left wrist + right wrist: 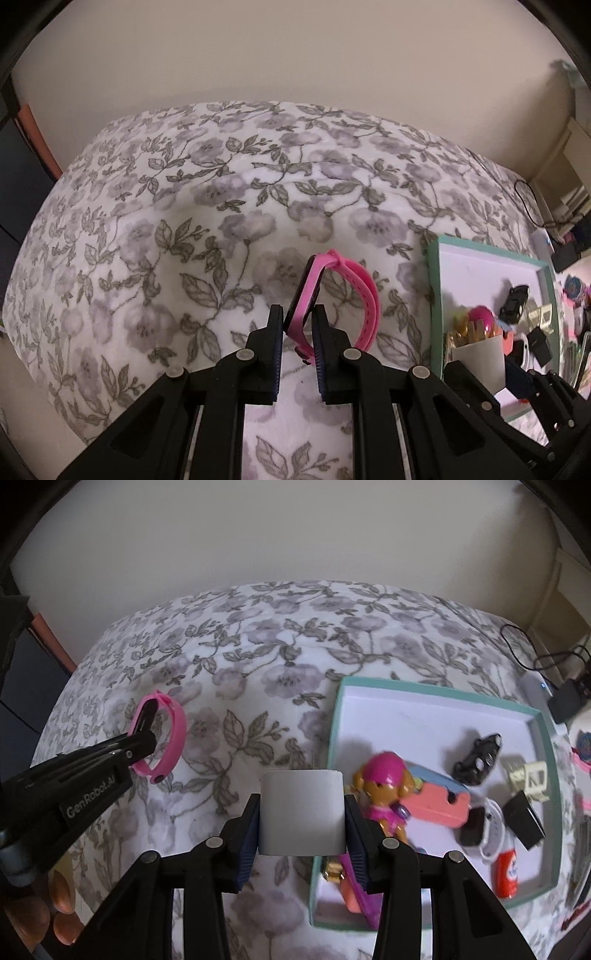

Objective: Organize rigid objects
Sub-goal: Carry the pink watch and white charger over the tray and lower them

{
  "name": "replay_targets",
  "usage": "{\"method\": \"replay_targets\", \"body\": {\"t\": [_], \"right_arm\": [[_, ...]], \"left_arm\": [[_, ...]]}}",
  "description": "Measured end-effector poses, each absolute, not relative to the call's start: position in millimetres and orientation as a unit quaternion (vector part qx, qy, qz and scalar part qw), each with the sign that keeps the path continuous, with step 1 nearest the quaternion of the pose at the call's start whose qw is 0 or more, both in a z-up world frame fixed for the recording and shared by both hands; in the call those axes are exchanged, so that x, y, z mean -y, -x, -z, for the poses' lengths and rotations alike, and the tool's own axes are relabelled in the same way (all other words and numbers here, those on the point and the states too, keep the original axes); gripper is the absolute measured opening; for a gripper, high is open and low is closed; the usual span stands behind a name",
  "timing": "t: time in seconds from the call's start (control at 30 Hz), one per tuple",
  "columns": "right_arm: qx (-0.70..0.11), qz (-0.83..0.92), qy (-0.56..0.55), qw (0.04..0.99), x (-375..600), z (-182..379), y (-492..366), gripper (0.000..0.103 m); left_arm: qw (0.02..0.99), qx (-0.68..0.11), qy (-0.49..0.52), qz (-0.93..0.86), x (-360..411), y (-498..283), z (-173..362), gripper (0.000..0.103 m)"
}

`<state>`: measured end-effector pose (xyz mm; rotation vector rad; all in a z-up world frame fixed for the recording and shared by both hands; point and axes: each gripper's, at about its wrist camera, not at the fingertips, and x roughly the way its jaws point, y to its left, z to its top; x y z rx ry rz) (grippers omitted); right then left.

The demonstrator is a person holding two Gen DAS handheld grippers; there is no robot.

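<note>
My left gripper (298,325) is shut on a pink wristwatch (334,299) and holds it above the floral bedspread (184,229); the watch (162,738) and that gripper (146,734) also show in the right wrist view at the left. My right gripper (301,812) is shut on a white charger cube (302,810), prongs pointing away, just left of a teal-rimmed white box (436,698). The box (487,254) holds a pink-capped dog figure (386,786), a black toy car (478,758), a pink block (439,801) and several other small items.
A black cable (532,653) and a black adapter (567,701) lie at the bed's far right. A wall runs behind the bed. Dark furniture with an orange edge (37,136) stands at the left.
</note>
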<state>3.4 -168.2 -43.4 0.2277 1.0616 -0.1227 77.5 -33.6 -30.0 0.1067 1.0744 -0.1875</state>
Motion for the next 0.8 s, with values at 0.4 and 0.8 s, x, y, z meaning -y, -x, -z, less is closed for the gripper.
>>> {"method": "replay_targets", "body": {"t": [0.4, 0.8], "right_arm": [[-0.521, 0.086, -0.167, 0.833, 204, 49, 25, 0.045], [-0.534, 0.148, -0.197, 0.808, 255, 62, 32, 0.045]], "left_arm": [[0.851, -0.504, -0.092, 0.117, 66, -50, 31, 0.016], [0.836, -0.515, -0.107, 0.159, 101, -35, 39, 0.016]]}}
